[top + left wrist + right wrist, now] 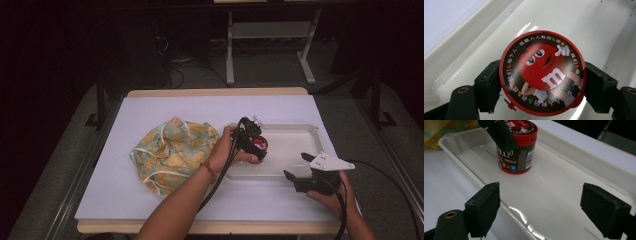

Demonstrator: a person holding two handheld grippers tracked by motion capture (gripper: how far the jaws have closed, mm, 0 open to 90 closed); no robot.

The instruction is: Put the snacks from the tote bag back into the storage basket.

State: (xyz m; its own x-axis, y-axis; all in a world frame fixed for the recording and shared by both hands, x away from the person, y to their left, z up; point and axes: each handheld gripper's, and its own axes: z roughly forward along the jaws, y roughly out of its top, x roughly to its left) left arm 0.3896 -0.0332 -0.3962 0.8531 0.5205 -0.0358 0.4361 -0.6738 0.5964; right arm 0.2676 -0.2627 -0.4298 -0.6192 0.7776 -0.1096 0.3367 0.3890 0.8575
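Your left gripper [541,82] pinches the round red-lidded candy tub [542,72], already standing in the white plastic tray [300,137]; release remains. Your right gripper [540,207] waits, jaws spread.

Candy tub [259,145] upright in tray [295,131], at its left end. Cloth bundle [172,152] on table [150,107] left of tray, apart.

A dim lab: white-topped table [150,200], metal desk frames [230,55], cables on the floor [200,70].
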